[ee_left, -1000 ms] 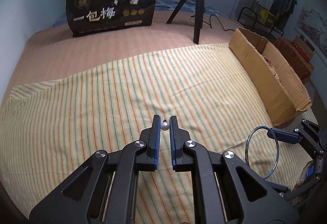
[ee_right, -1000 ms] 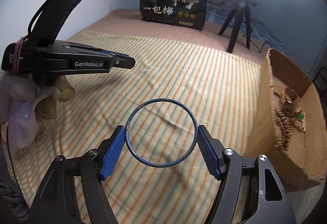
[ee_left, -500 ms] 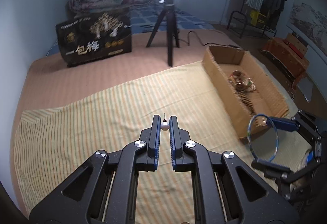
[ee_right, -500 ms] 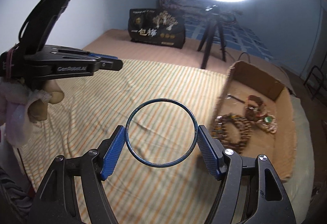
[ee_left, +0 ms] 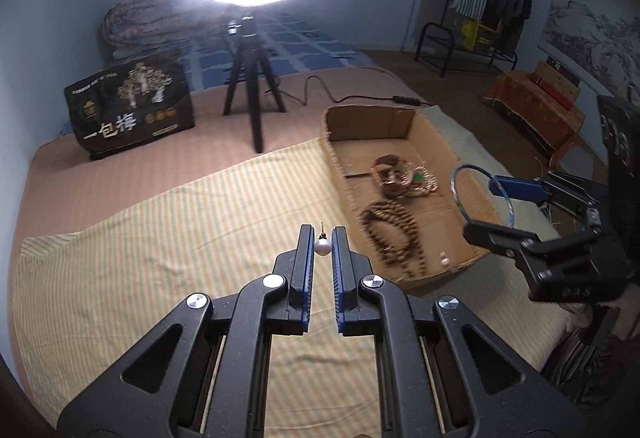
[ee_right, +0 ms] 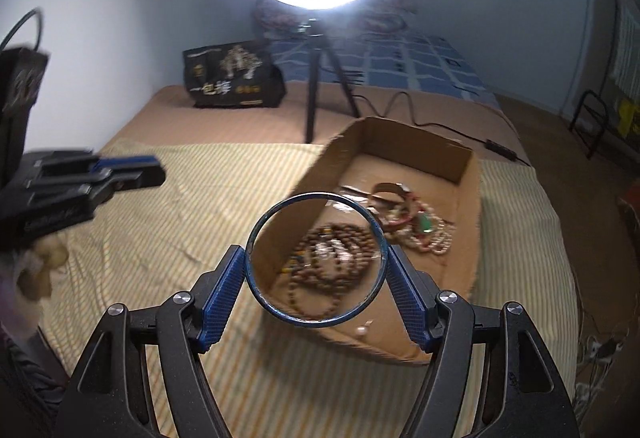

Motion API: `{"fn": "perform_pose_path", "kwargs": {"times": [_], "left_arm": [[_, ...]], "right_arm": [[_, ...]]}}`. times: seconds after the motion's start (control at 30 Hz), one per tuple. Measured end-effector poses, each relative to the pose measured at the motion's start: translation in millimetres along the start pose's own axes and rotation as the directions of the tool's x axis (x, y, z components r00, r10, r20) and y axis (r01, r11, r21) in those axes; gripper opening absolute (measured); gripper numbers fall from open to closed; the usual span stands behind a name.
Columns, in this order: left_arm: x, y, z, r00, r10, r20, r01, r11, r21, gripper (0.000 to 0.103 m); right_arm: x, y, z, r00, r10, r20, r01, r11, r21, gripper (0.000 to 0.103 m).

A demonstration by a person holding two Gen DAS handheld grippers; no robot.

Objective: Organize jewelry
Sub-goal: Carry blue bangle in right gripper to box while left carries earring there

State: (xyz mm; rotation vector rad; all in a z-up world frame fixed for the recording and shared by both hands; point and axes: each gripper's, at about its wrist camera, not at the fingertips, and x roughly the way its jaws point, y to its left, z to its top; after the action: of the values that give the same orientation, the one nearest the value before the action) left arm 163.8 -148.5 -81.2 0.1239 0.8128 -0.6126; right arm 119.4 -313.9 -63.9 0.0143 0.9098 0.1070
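My left gripper (ee_left: 322,238) is shut on a pearl earring (ee_left: 322,247) and holds it in the air above the striped cloth (ee_left: 180,238), just left of the cardboard box (ee_left: 372,120). My right gripper (ee_right: 316,262) is shut on a blue bangle (ee_right: 256,234), held over the near end of the box (ee_right: 416,142). The bangle also shows in the left wrist view (ee_left: 456,194). Bead necklaces (ee_right: 320,238) and bracelets (ee_right: 416,226) lie inside the box, with a small pearl (ee_right: 362,330) near its front wall.
A ring light on a black tripod (ee_left: 250,86) stands behind the cloth. A black printed bag (ee_left: 128,110) stands at the back left. A power cable (ee_left: 320,86) runs behind the box. A clothes rack (ee_left: 480,18) stands at the far right.
Both grippers have risen and moved right toward the box, each keeping its hold. The bangle now hangs over the box's near end, and the box's inside has come into view.
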Motion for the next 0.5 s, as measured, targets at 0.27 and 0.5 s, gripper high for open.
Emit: {"fn": "perform_pose_path", "kwargs": {"times": [0.27, 0.5], "left_arm": [[8, -40, 8, 0.999, -0.036, 0.017, 0.036, 0.999, -0.009, 0.007], [21, -66, 12, 0.998, -0.056, 0.015, 0.056, 0.998, -0.019, 0.007]], "right_arm": [[0, -33, 15, 1.0, -0.012, -0.001, 0.012, 0.999, 0.04, 0.07], [6, -60, 31, 1.0, -0.02, -0.005, 0.02, 0.998, 0.059, 0.07]]}}
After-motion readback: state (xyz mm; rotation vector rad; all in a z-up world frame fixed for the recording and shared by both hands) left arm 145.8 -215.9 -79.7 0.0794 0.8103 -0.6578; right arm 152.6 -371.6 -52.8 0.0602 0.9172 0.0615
